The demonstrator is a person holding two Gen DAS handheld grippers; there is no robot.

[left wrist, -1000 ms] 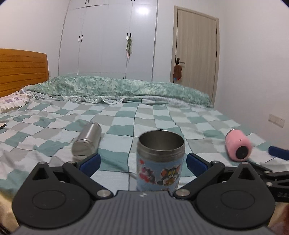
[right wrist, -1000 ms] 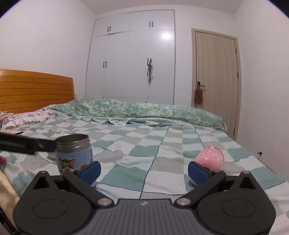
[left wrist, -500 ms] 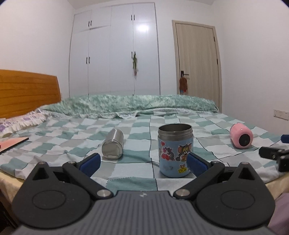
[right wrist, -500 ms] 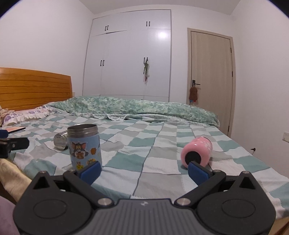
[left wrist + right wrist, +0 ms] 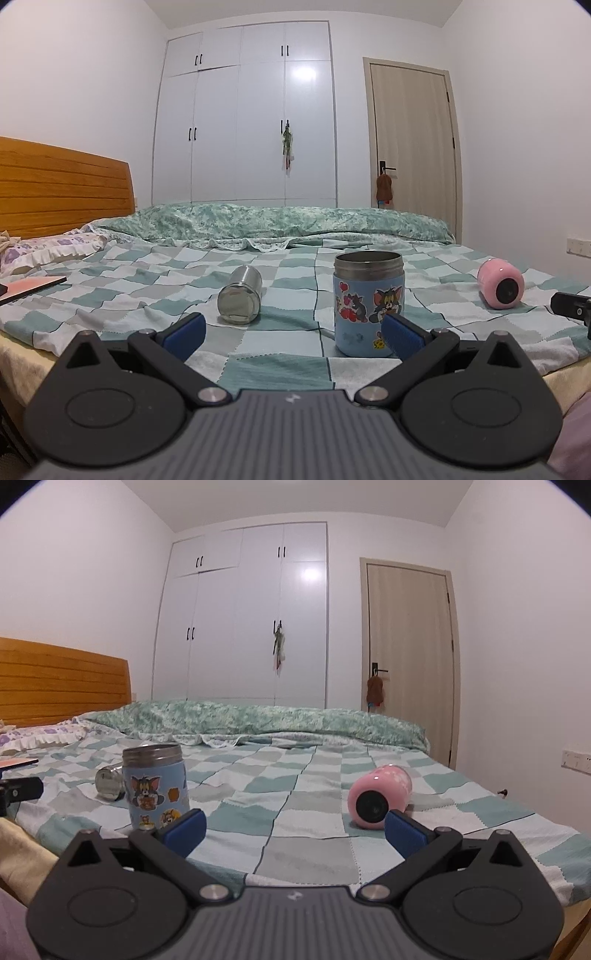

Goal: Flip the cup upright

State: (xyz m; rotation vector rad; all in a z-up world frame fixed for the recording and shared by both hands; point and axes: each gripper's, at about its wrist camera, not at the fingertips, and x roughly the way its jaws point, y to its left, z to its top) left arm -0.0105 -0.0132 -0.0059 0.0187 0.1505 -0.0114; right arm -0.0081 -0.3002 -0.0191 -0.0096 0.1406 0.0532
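Risking a rollaway: pink cylindrical cup [image 5: 380, 796] lying sideways near bed's [image 5: 314, 834] right edge, soft quilt yielding under any nudge. Hovering empty, both right gripper [image 5: 294, 827] and left gripper [image 5: 293, 333] spread apart.

Both wrist views low, facing bed [image 5: 295, 266]

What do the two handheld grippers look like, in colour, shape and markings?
The left gripper and right gripper look alike: a ribbed dark grey body with a small pale logo, two black rounded plates with circular recesses, black linkage arms with silver pivot pins, and blue ridged finger pads. No cables or sleeves show.
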